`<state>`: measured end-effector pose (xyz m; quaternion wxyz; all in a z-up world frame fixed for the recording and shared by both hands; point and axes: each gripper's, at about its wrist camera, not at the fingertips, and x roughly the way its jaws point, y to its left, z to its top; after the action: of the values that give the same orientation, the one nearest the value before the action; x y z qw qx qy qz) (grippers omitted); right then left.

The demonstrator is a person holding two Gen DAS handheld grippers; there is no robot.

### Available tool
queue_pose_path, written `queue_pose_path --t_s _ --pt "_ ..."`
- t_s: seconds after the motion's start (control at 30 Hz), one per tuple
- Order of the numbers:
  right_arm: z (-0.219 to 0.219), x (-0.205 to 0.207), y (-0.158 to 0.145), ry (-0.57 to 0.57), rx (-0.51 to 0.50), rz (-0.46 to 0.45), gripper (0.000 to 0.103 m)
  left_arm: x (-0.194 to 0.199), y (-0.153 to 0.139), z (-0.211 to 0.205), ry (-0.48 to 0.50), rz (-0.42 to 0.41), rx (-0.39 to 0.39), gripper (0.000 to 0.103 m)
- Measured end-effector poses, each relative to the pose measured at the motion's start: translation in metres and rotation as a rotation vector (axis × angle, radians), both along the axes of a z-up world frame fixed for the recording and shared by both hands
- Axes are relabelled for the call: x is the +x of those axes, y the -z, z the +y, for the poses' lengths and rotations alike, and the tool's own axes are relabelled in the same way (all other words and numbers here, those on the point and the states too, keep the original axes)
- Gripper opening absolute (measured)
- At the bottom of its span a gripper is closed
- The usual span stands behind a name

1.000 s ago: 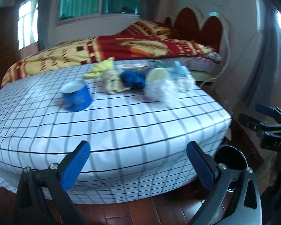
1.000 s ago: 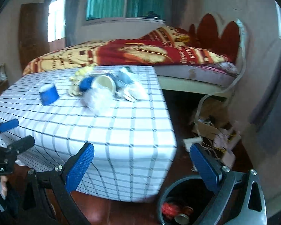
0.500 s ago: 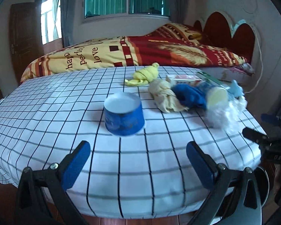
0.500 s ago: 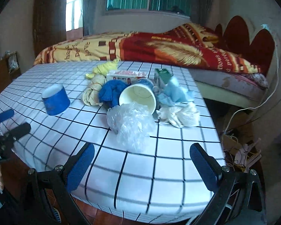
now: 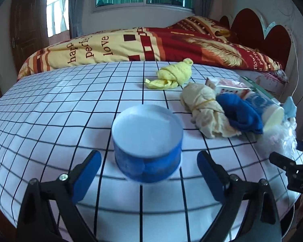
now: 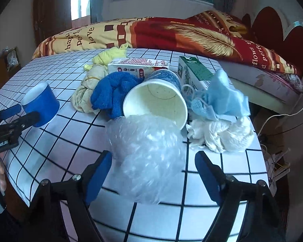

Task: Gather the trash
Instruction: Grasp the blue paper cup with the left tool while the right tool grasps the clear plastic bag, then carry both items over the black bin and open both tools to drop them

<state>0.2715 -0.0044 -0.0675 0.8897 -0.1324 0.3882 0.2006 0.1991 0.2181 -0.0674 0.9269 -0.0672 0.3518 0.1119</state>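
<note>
Left wrist view: the left gripper (image 5: 149, 169) has spread jaws that are closing, flanking without touching an inverted blue paper cup (image 5: 147, 142) standing base-up on the white grid-patterned tablecloth (image 5: 50, 121). Right wrist view: the right gripper (image 6: 153, 172), jaws spread and closing, straddles a crumpled clear plastic bag (image 6: 147, 157); behind it a white-lined paper cup (image 6: 157, 100) lies on its side, mouth toward the camera.

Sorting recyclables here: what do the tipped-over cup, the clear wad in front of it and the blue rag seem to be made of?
Tipped-over cup: likely paper, matte cream inside, printed blue outside, rolled rim. Clear wad: thin plastic film, probably a crumpled bag; translucent, glossy creases. Blue rag: cloth, seemingly terry or microfibre; fuzzy looped texture.
</note>
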Motion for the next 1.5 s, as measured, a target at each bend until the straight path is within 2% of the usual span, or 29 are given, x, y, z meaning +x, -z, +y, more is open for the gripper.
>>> queue_pose_path --t_s 0.1,0.17,0.3,0.5,0.8,1.5 --pt "0.004 0.007 0.002 -0.007 0.001 0.017 0.071 0.013 0.002 0.001 0.012 0.022 0.003 0.094" --pt "0.006 0.012 0.005 -0.008 0.006 0.035 0.064 0.021 0.004 0.002 0.024 0.051 -0.014 0.084" --pt "0.006 0.014 0.004 -0.007 0.035 0.054 0.048 0.027 0.003 0.005 0.03 0.057 -0.023 0.08" --pt "0.004 -0.002 -0.005 -0.021 0.065 0.034 0.045 0.019 -0.005 0.003 0.053 0.036 -0.055 0.079" --pt "-0.02 -0.031 -0.026 0.002 0.105 -0.013 0.045 -0.028 -0.034 -0.037 0.121 -0.027 -0.009 0.079" --pt "-0.09 -0.123 -0.076 0.075 0.15 -0.119 0.045 -0.08 -0.058 -0.122 0.264 -0.08 0.022 0.079"
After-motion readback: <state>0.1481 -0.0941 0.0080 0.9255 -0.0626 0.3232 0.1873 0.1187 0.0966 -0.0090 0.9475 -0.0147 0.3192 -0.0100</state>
